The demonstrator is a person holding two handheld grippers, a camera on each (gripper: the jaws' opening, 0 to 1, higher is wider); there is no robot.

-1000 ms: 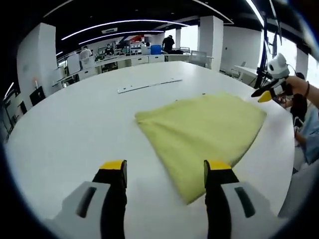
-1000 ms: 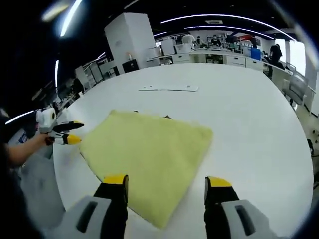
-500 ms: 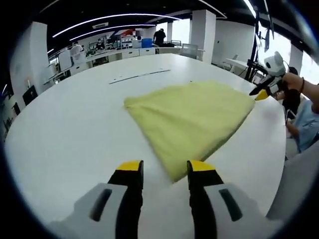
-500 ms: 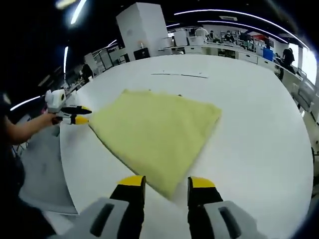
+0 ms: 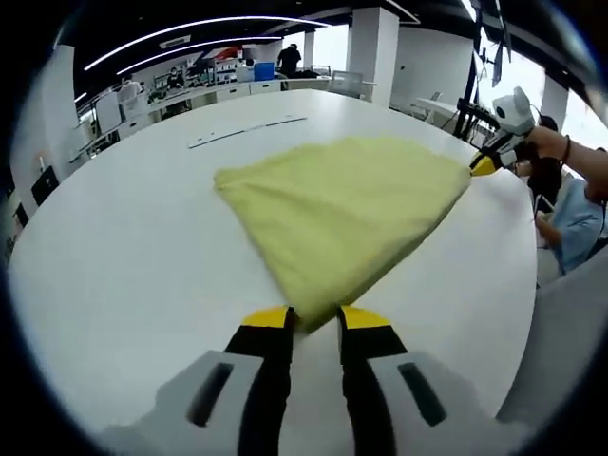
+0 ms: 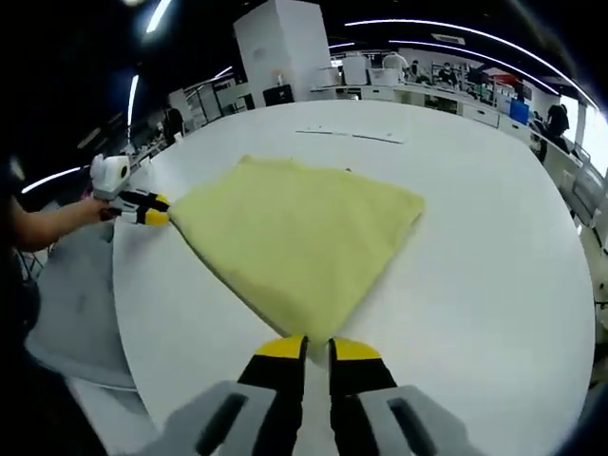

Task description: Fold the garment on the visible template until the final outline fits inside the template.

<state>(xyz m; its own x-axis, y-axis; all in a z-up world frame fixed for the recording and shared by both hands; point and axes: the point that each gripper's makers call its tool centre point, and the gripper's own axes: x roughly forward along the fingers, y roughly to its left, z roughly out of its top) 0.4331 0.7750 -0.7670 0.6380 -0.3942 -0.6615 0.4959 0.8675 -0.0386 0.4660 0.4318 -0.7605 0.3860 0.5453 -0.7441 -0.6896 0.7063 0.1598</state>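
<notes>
In the left gripper view, the left tool (image 5: 314,318) has its yellow-tipped jaws nearly together on the near corner of the yellow garment (image 5: 347,204), a soft, napped cloth lying flat on the smooth white round desk (image 5: 123,256); the pinched corner itself is hidden between the tips. The right tool (image 5: 483,163) meets the far corner, its grip hard to make out. In the right gripper view, the right tool (image 6: 317,347) looks closed on its own corner, while the left tool (image 6: 157,210) touches the opposite corner; a thin pale strip (image 6: 348,135) lies beyond, possibly the template.
</notes>
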